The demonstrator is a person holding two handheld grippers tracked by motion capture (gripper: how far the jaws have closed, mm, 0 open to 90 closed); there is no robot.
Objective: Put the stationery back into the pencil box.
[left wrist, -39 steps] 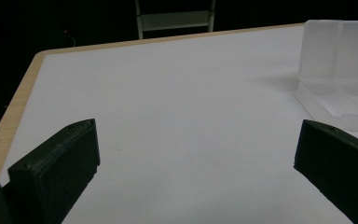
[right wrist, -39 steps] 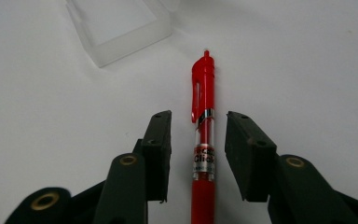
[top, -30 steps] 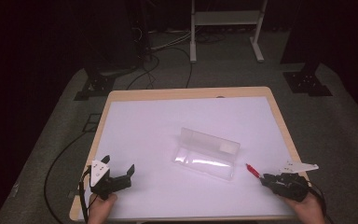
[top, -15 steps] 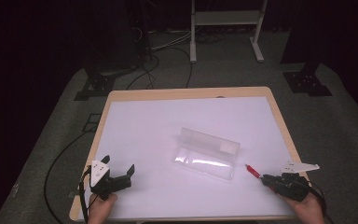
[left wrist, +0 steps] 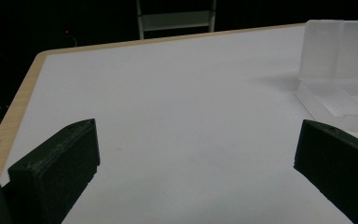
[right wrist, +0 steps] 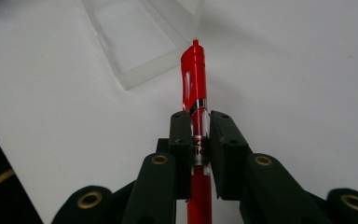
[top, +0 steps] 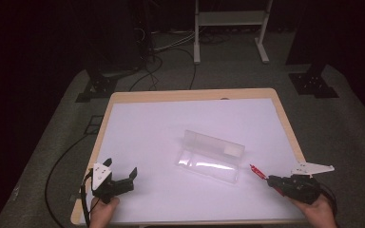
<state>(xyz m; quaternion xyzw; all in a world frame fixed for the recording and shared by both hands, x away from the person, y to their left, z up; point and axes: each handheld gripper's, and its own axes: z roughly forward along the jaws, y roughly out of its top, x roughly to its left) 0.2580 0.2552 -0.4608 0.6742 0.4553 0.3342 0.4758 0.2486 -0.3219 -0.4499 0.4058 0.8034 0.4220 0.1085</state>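
A clear plastic box [top: 211, 156] lies open in the middle of the white table top [top: 171, 128], its lid standing up at the far side. My right gripper [top: 274, 180] sits near the front right corner, shut on a red pen [right wrist: 194, 79] whose capped end points toward the box [right wrist: 135, 42]. The pen [top: 257, 172] tip is a short way from the box's right end. My left gripper [top: 121, 175] rests near the front left corner, open, with nothing between its jaws. The box [left wrist: 340, 70] appears at the right of the left gripper view.
The table has a wooden rim [top: 190, 95]. On the dark floor behind it are cables [top: 157, 57], a white frame stand [top: 228, 28] and black stand bases [top: 313, 80]. A cable [top: 62, 161] trails off the left side.
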